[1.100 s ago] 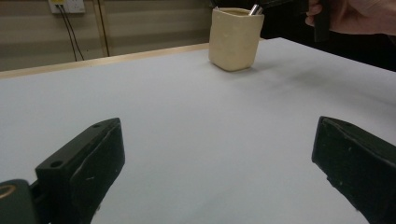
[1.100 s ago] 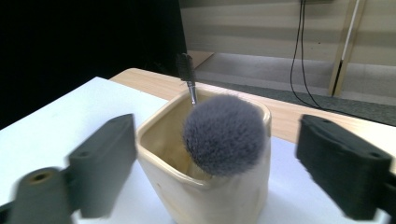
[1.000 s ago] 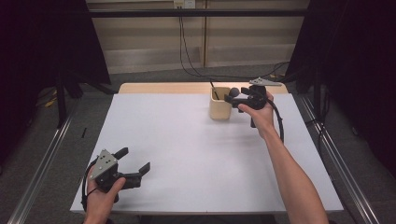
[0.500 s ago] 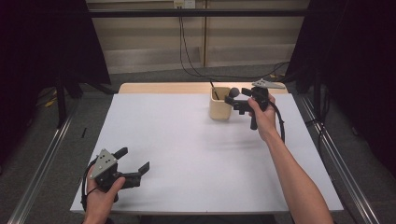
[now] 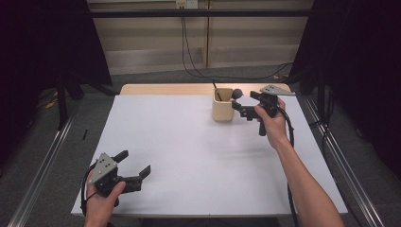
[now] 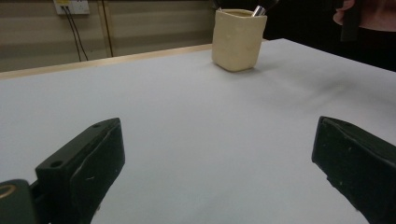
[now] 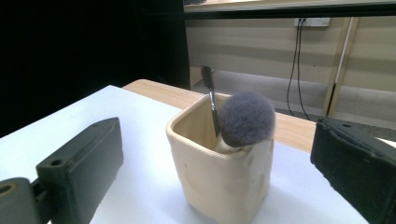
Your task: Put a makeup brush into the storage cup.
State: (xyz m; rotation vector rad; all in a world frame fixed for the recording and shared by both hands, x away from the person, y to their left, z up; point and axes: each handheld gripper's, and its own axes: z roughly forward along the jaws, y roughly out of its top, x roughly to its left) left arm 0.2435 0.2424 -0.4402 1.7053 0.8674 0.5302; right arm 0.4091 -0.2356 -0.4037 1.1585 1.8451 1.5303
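Closest to us, the left tool [image 5: 133,167] sits low over the near left corner of the tabletop [image 5: 189,156], held in the left hand [image 5: 100,201]. Its jaws are spread wide with nothing between them, just bare white surface in the left gripper view. It's well apart from the cup [image 6: 238,39], which shows way off at the far side there.

Further out, the right hand [image 5: 272,122] holds the right tool [image 5: 238,105] just beside the cup [image 5: 222,107], on the cup's right, jaws pointing at it. In the right gripper view we see the jaws wide open too, one on each side of the cup [image 7: 224,175], gripping nothing. We can't tell if they touch it.

The cup is a squarish, cream, ceramic-looking thing with soft rounded corners and a slightly lumpy wall. It stands upright near the far edge of the tabletop, right of centre. Inside it we see a brush [image 7: 245,119] with a fluffy round grey head leaning on the rim, and a thin black wand [image 7: 210,100] with a small bristly tip sticking up behind.

The tabletop is smooth matte white with a light wood strip [image 5: 165,89] along the far edge. Beyond it there's grey floor [image 5: 156,75], a beige panelled wall [image 5: 142,38] with cables [image 5: 187,52] hanging from an outlet [image 5: 186,4], and dark curtains [image 5: 42,47] at both sides.
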